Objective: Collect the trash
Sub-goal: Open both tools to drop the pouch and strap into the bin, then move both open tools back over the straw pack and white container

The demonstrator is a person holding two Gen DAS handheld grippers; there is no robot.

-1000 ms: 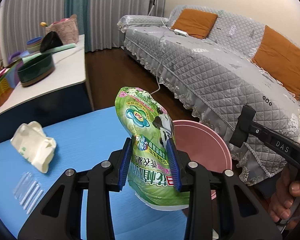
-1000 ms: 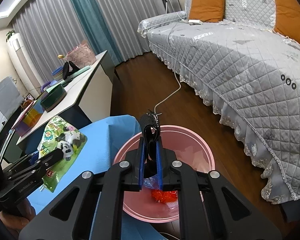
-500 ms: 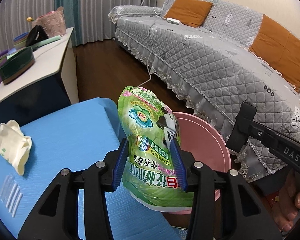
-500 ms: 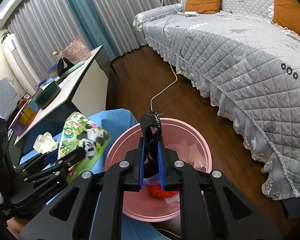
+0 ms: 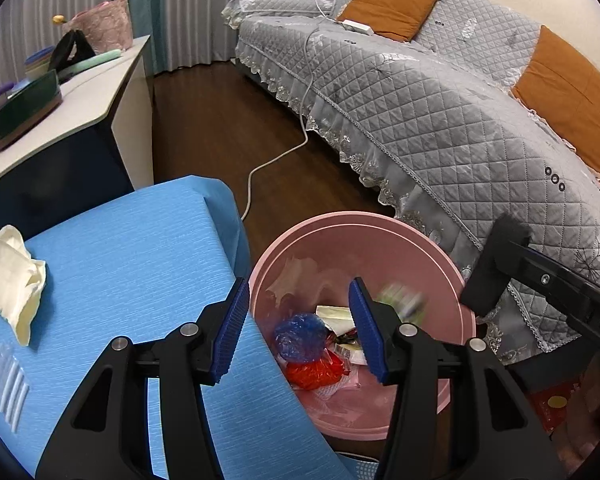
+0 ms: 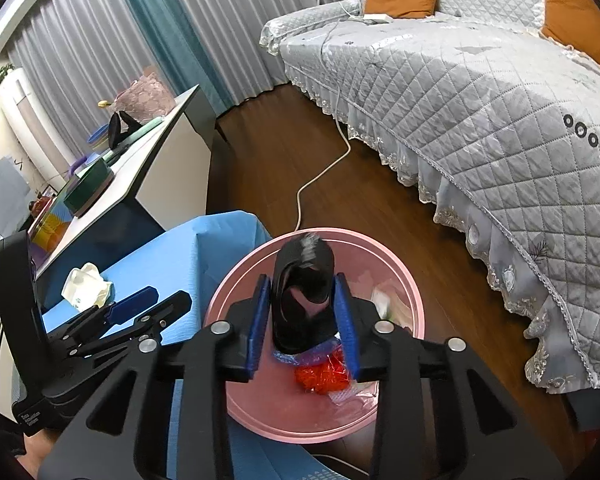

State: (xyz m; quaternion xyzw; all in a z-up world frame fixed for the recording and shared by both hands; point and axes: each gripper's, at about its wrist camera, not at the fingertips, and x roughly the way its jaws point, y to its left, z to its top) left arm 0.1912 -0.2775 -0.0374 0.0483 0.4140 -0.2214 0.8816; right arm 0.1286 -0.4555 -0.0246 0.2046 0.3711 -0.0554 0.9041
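A pink bin [image 5: 380,236] stands on the floor beside the blue table [image 5: 132,256]; it also shows in the right wrist view [image 6: 404,280]. My left gripper [image 5: 298,328] is open and empty over the bin's near rim. A blurred green pouch [image 5: 400,300] is falling into the bin, onto blue and red trash [image 5: 304,344]. My right gripper [image 6: 302,326] is open above the bin, with a black strap-like object [image 6: 304,296] loose between its fingers. A crumpled white paper bag [image 5: 8,276] and clear straws [image 5: 8,384] lie on the table.
A grey quilted sofa [image 5: 440,112] with orange cushions runs along the right. A white cable [image 5: 276,156] lies on the wooden floor. A white side table [image 5: 80,96] with containers stands to the left.
My left gripper has opened and let go of the green pouch, which drops into the bin. My right gripper has opened around the black object.
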